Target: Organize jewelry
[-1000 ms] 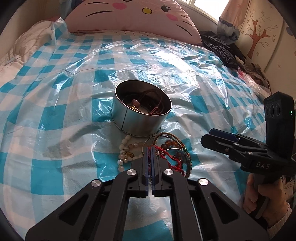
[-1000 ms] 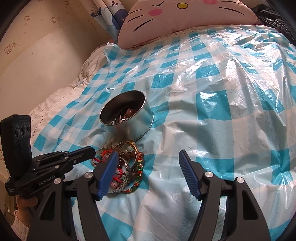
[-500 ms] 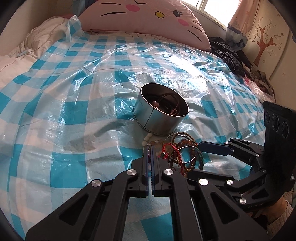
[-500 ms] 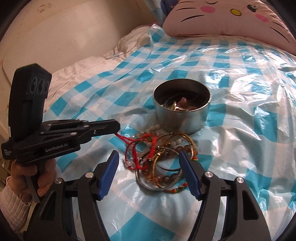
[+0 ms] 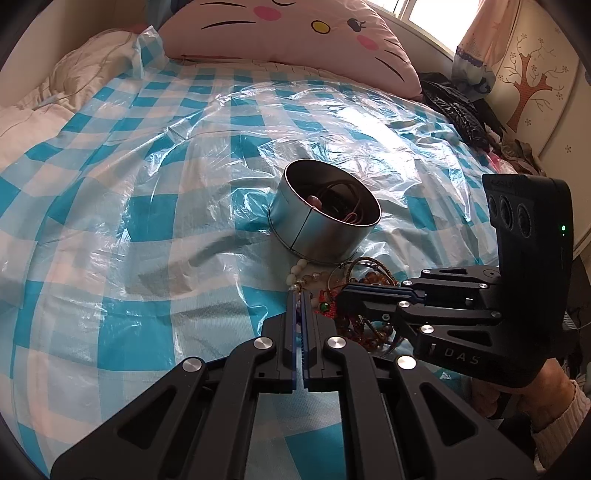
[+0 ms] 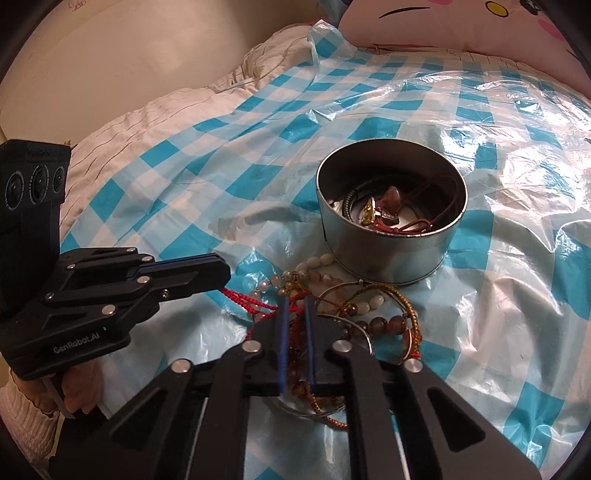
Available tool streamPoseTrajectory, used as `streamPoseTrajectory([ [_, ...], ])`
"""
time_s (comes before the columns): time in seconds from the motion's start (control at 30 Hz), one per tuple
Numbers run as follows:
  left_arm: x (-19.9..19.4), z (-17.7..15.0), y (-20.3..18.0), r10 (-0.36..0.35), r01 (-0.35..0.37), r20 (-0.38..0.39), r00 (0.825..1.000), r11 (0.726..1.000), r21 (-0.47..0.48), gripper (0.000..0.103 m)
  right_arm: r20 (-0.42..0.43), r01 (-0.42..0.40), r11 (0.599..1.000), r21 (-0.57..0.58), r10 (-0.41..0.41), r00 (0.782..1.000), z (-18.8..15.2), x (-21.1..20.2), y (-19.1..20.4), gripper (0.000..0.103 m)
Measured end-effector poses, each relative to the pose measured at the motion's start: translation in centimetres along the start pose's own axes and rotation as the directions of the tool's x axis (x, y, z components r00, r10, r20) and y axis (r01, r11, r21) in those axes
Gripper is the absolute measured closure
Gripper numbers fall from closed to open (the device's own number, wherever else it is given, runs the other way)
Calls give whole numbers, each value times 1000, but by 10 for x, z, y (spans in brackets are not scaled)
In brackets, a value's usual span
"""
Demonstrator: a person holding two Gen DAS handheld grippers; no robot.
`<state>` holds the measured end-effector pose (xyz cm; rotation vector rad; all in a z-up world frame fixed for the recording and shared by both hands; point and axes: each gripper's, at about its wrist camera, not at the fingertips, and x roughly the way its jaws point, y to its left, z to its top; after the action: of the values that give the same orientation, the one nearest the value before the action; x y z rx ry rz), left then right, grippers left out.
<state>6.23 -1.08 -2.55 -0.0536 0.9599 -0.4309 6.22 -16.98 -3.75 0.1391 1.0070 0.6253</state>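
A round metal tin (image 5: 314,236) (image 6: 388,254) stands on the checked bed and holds cords and a few pieces of jewelry. Just in front of it lies a tangled pile of bead bracelets, bangles and red cord (image 5: 369,275) (image 6: 384,321). My right gripper (image 6: 295,301) (image 5: 341,299) is down in the pile. Its jaws are closing, and the blue pads pinch beads and red cord between them. My left gripper (image 5: 299,295) (image 6: 225,273) is shut with nothing seen in it, its tips at the pile's left edge by the pale beads.
A clear plastic sheet (image 5: 332,122) covers the blue-and-white checked cover. A pink cat-face pillow (image 5: 288,33) lies at the head of the bed, a black bag (image 5: 458,110) at the far right, and a white quilt (image 6: 147,122) along the left. A hand holds each gripper.
My right gripper slid left over the bracelet pile and its wide jaws came together on the beads and red cord. The left gripper stayed shut and shifted slightly.
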Motion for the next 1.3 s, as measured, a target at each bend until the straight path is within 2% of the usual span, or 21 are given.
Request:
streamPoseTrajectory([
  [0.1, 0, 0, 1, 2, -2, 1, 1000, 1000, -4, 101, 34, -10, 1000, 27, 9, 999, -2, -11, -4, 99],
  [0.27, -2, 0, 1, 3, -3, 5, 1000, 1000, -3, 101, 138, -72, 991, 113, 56, 989, -4, -40, -16, 99],
  [0.3, -2, 0, 1, 4, -4, 5, 1000, 1000, -2, 101, 141, -71, 990, 119, 54, 989, -4, -41, -17, 99],
  [0.33, -2, 0, 0, 4, -4, 6, 1000, 1000, 0, 101, 129, -69, 989, 128, 52, 990, -3, -38, -18, 94],
  [0.37, -3, 0, -1, 6, -6, 7, 1000, 1000, 4, 101, 110, -68, 989, 134, 54, 992, -2, -34, -19, 62],
  [0.4, -3, 0, -2, 12, -12, 8, 1000, 1000, 11, 101, 91, -55, 990, 131, 44, 995, -1, -29, -17, 44],
  [0.43, -5, 0, -3, 18, -18, 9, 1000, 1000, 18, 101, 91, -36, 993, 113, 25, 996, -1, -27, -14, 36],
  [0.6, -17, -6, -5, 17, -18, 8, 1000, 998, 52, 101, 44, -63, 998, 29, 62, 997, 3, -12, 5, 39],
  [0.73, -23, -9, -1, 29, -29, 7, 1000, 998, 60, 101, -21, -38, 998, -40, 37, 999, 7, 8, 16, 39],
  [0.8, -24, -9, 5, 34, -35, 10, 999, 998, 47, 101, -32, -60, 997, -43, 58, 998, 8, 12, 17, 55],
  [0.87, -26, -7, 11, 30, -30, 17, 999, 999, 27, 101, -42, -89, 995, -33, 88, 995, 8, 11, 14, 95],
  [0.9, -29, -6, 13, 24, -25, 23, 999, 1000, 17, 101, -43, -109, 994, -21, 108, 993, 7, 11, 13, 96],
  [0.97, -36, -4, 16, 28, -28, 41, 999, 1000, 9, 101, -35, -70, 997, -35, 69, 997, 4, 7, 14, 97],
  [1.07, -47, 0, 21, 26, -26, 64, 998, 1000, -3, 101, -16, -42, 999, 5, 43, 999, -1, 0, 5, 98],
  [1.2, -50, 3, 23, 37, -38, 60, 997, 999, 5, 101, 30, -77, 996, 39, 76, 997, -3, -14, -1, 97],
  [1.23, -49, 3, 23, 39, -39, 58, 998, 999, 6, 101, 34, -92, 995, 43, 90, 995, -2, -16, 0, 93],
  [1.27, -48, 2, 23, 39, -39, 55, 998, 999, 4, 101, 32, -109, 993, 45, 108, 994, -1, -16, 3, 68],
  [1.3, -47, 2, 23, 37, -37, 54, 998, 999, 1, 101, 33, -114, 993, 30, 113, 993, -1, -16, 7, 53],
])
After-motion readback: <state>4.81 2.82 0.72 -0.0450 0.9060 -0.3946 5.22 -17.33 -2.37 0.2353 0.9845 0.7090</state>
